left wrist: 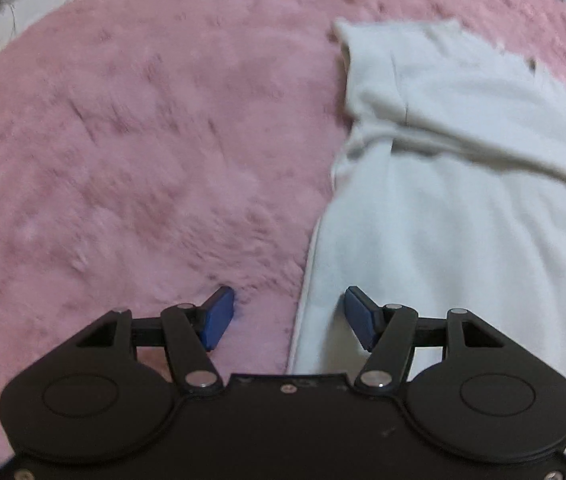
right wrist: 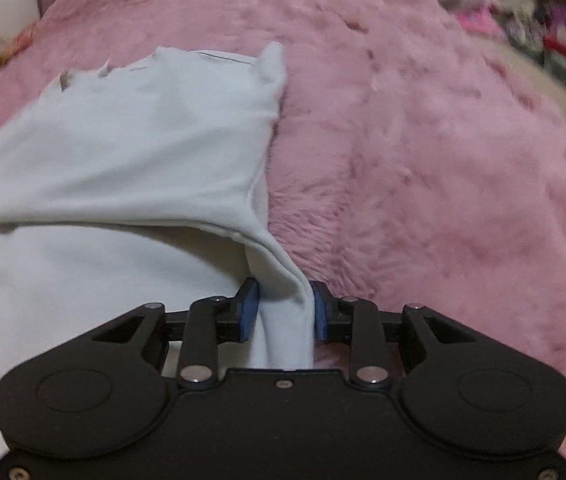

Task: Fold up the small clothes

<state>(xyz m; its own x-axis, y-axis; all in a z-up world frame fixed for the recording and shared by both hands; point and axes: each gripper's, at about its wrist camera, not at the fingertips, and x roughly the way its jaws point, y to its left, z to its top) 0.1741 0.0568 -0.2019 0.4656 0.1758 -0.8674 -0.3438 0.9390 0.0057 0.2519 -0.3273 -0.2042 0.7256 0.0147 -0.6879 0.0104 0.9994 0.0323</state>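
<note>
A pale blue-white garment [left wrist: 463, 208] lies on a fluffy pink blanket [left wrist: 143, 140], its top part folded over the lower part. My left gripper [left wrist: 289, 316] is open, straddling the garment's left edge near its bottom: one blue pad [left wrist: 217, 318] over the blanket, the other over the cloth. In the right wrist view the same garment [right wrist: 123, 152] fills the left half. My right gripper [right wrist: 285, 308] is shut on a bunched fold at the garment's right edge, which rises taut from the cloth into the blue pads [right wrist: 248, 312].
The pink blanket [right wrist: 443, 160] spreads wide to the right of the garment and to its left in the left wrist view. White bedding [left wrist: 35, 4] shows at the far left corner. Blurred clutter [right wrist: 543, 12] lies beyond the blanket's far right edge.
</note>
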